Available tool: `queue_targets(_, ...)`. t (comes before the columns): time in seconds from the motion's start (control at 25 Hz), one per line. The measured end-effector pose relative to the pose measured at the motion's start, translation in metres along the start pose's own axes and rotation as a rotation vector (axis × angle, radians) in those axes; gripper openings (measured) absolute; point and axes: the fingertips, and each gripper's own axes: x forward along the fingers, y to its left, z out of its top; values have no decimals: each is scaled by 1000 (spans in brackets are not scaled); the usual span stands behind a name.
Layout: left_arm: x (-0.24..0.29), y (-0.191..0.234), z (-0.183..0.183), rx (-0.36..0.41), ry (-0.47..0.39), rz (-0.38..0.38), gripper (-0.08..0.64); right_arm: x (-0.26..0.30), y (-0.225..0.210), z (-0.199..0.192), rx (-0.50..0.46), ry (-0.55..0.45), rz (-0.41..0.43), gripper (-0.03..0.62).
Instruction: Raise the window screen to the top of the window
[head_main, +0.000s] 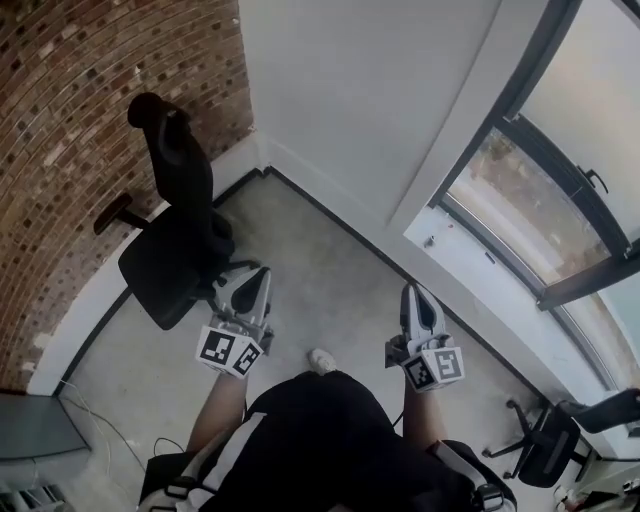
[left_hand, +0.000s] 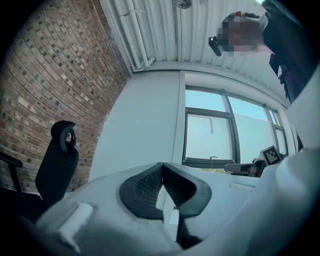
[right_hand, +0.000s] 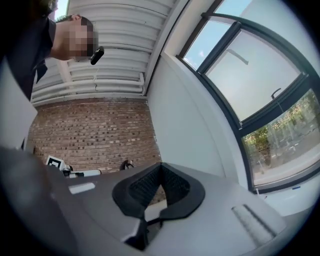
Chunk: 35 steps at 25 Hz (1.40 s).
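Window screen, a pale translucent panel with a dark bottom rail, sits part-way down the far-right window. My left gripper and right gripper are closed, empty and well apart from it. I judge this the approach; next, open one gripper's jaws at the rail.

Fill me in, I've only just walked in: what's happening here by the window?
A person stands indoors with a gripper in each hand. The left gripper and right gripper both have jaws shut and hold nothing. Neither touches the window, off to the person's right. A black office chair stands by the brick wall.
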Motion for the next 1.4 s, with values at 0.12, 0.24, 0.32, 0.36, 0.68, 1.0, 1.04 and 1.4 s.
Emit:
queue_targets(0.12, 0, -12, -13, -23, 22, -49, 2, -32, -3, 1, -45, 8, -72, 2)
queue_targets(0.24, 5, -29, -27, -37, 47, -115, 2, -67, -13, 9, -60, -9, -164, 2)
queue_targets(0.32, 12, -44, -32, -51, 54, -158, 2, -90, -21, 17, -64, -27, -221, 2)
queue_targets(0.36, 15, -53, -34, -55, 55, -175, 2, -101, -25, 21, -67, -36, -242, 2)
queue_targets(0.68, 55, -144, -35, -44, 39, -290, 2, -176, -82, 53, -114, -90, -359, 2)
queue_targets(1.0, 110, -265, -34, -38, 2, -442, 2, -248, -166, 110, -138, -183, -452, 2)
queue_targets(1.04, 115, -279, -37, -37, 5, -460, 2, -258, -176, 113, -132, -194, -465, 2)
queue_targets(1.4, 154, -387, -62, -88, 7, -561, 2, -354, -242, 142, -143, -239, -577, 2)
